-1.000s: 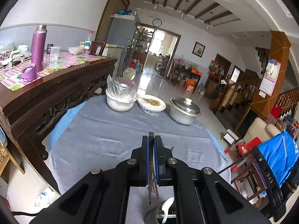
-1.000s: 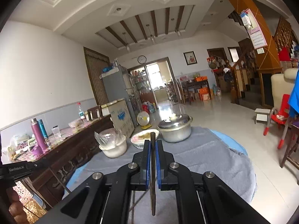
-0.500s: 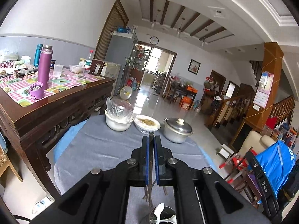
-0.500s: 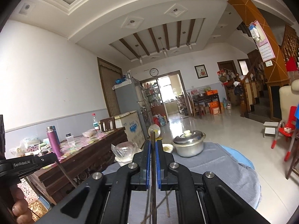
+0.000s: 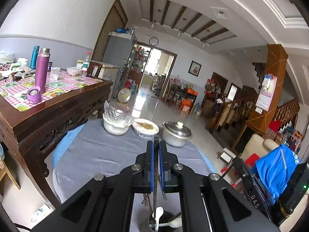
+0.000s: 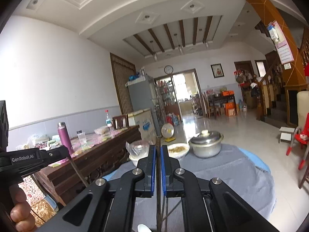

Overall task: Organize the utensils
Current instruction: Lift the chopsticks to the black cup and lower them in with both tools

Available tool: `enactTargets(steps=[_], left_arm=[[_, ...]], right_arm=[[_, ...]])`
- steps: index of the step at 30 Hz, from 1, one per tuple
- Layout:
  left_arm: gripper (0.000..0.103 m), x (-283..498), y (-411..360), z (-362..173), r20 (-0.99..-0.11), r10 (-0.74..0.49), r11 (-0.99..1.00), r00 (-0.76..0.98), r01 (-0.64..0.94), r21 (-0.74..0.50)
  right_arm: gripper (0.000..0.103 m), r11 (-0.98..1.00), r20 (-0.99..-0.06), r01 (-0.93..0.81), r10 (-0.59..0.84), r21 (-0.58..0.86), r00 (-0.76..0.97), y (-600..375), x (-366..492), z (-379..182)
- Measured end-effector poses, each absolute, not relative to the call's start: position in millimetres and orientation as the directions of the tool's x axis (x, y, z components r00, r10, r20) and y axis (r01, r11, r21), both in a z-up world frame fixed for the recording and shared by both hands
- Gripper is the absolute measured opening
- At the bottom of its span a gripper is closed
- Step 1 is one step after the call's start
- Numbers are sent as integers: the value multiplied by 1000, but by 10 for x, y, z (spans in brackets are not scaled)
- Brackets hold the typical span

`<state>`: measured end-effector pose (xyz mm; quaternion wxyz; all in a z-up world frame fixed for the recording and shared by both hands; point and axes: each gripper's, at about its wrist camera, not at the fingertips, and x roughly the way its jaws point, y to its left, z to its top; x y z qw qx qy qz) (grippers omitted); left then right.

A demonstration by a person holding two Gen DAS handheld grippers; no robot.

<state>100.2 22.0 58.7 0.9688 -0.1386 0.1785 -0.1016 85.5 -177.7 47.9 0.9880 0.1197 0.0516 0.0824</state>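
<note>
My left gripper [image 5: 156,145] is shut on a dark brown chopstick [image 5: 155,181] that stands upright between its blue pads. Under it sits a dark utensil cup [image 5: 163,221] with white spoons [image 5: 158,213] inside, and loose chopsticks [image 5: 146,201] lie on the grey cloth beside it. My right gripper [image 6: 158,148] is shut on another upright chopstick [image 6: 159,193]. A white spoon tip [image 6: 143,228] shows at the bottom edge there. In the right wrist view the left gripper [image 6: 58,153] enters from the left with its chopstick [image 6: 78,172] hanging down, held by a hand [image 6: 18,205].
On the far side of the grey-clothed table [image 5: 92,154] stand a plastic-covered bowl [image 5: 115,123], a bowl of food [image 5: 145,128] and a lidded steel pot [image 5: 176,133]. A dark wooden sideboard [image 5: 48,112] with a purple flask [image 5: 42,69] is left. A chair with blue cloth [image 5: 276,168] is right.
Both grippers have risen with their chopsticks still clamped; the table and dishes sit lower in each view and more ceiling shows. The utensil cup stays below the left gripper.
</note>
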Motion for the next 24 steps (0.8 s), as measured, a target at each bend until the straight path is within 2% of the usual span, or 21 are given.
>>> enactTargets(steps=[10, 24], left_arm=[[5, 1175, 120, 289, -434, -245, 950, 867, 127, -284], [5, 1186, 125, 167, -486, -260, 949, 834, 128, -288]], right_arm=[[6, 959, -177, -140, 187, 248, 966, -1767, 920, 230], [6, 954, -258, -136, 207, 266, 944, -1777, 999, 74]])
